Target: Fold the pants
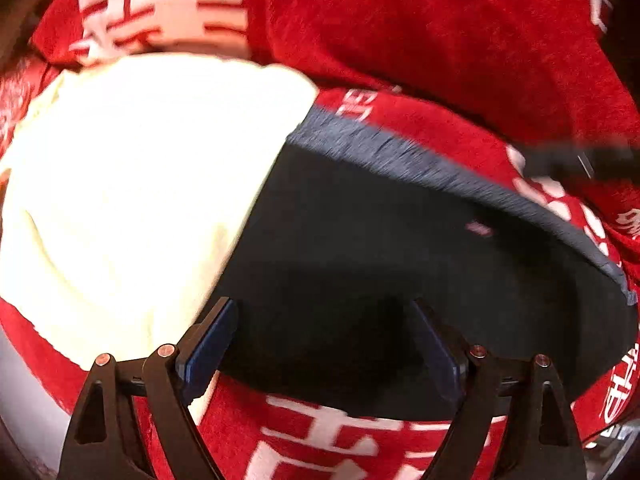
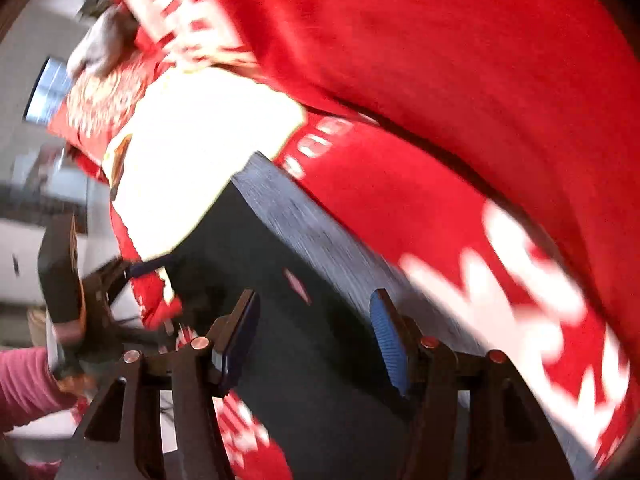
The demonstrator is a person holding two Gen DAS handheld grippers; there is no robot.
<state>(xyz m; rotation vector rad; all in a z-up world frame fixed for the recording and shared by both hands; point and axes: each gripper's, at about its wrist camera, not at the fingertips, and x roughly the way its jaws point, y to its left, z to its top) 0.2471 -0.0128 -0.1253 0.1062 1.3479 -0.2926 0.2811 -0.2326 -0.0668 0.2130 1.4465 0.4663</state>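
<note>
while fingers gape, pants [image 1: 400, 248] lie flat.

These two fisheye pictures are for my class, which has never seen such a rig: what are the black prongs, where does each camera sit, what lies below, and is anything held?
A person holds a two-finger gripper in each hand; a camera on each looks along its fingers. One view shows the left gripper, the other the right gripper. Both are open and hold nothing. Below them lies a dark folded garment, probably the pants, beside a cream cloth, on a red blanket with white lettering. The right view also catches the left gripper and a pink sleeve. Both pictures are blurred.
</note>
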